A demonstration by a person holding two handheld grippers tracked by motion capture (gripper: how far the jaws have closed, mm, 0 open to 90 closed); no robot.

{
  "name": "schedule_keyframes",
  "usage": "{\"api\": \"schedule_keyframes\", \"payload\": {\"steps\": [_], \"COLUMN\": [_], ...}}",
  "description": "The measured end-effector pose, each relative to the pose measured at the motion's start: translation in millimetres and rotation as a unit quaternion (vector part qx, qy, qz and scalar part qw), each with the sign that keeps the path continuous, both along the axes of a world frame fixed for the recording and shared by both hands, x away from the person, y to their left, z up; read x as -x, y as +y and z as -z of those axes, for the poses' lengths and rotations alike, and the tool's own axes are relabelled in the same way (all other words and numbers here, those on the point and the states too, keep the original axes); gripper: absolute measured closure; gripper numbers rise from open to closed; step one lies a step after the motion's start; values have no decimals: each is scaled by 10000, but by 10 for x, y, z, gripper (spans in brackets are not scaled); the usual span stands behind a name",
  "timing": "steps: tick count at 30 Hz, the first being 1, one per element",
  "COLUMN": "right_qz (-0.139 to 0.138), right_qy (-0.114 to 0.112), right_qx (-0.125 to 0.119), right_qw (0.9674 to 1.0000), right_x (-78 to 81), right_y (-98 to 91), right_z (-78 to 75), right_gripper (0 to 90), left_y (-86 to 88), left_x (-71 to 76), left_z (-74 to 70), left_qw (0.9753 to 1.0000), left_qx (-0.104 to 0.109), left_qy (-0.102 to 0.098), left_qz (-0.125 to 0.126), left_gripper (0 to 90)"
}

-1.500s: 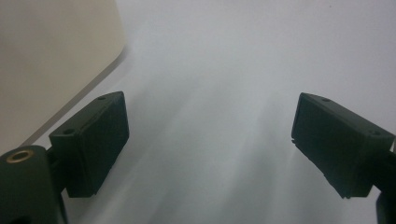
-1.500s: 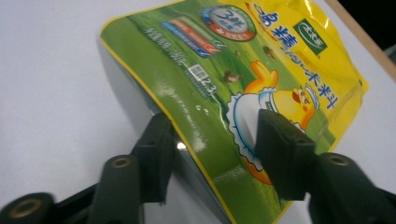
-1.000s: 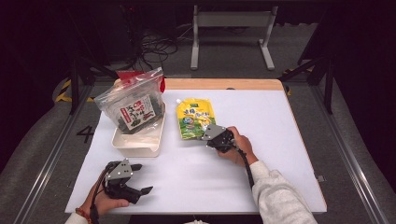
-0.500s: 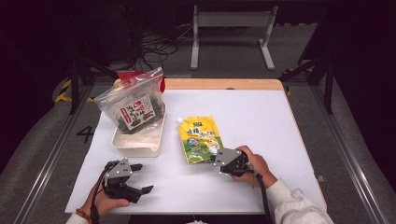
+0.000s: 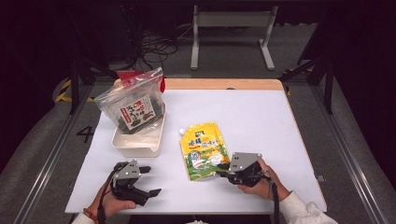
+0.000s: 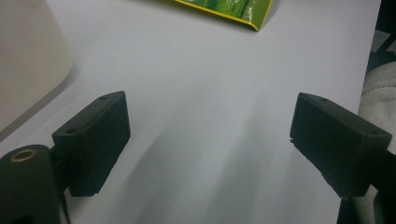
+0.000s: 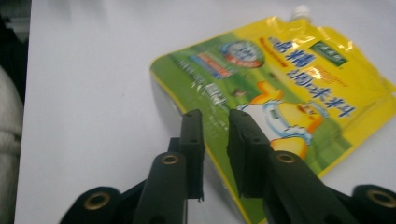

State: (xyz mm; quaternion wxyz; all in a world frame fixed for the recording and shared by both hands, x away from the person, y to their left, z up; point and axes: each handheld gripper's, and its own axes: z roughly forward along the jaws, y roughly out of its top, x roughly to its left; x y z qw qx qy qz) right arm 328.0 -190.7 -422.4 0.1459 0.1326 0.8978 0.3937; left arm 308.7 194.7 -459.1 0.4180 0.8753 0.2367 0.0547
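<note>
Right gripper (image 5: 223, 169): jaws just opening, narrow gap, nothing pinched, at near edge of yellow pouch (image 5: 203, 150) lying flat mid-table. Risk: snagging the pouch edge on withdrawal, dragging it askew.

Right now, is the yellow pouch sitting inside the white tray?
No, the yellow pouch lies flat on the table, apart from the white tray, which holds a clear bag of dark snacks.

Left gripper (image 5: 140, 182) low near the table's front edge, jaws spread wide, right gripper (image 5: 224, 169) level, jaws just opening, slightly parted
</note>
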Motion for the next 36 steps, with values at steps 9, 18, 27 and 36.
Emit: {"api": "schedule_keyframes", "payload": {"steps": [9,18,27,36], "right_qz": [1433,1750,1652,1575], "right_qy": [1477,2466,2967,2512], "right_qx": [-798,-1153,-1591,-967], "right_qw": [9753,9462,9270,9501], "right_x": [-813,-1263,-1244,-1196], "right_y": [-173,-55,-77,-5], "right_z": [61,294,342,303], "right_gripper": [247,165,232,552], "left_y": [-56,-107,-305,-367], "left_x": [-18,-56,-83,-123], "left_z": [8,11,4,40], "left_qw": [10000,9999,9996,9995], "left_qx": [-43,29,78,-30], "left_qy": [6,65,186,205], "left_qz": [78,126,195,236], "left_gripper": [127,132,153,152]}}
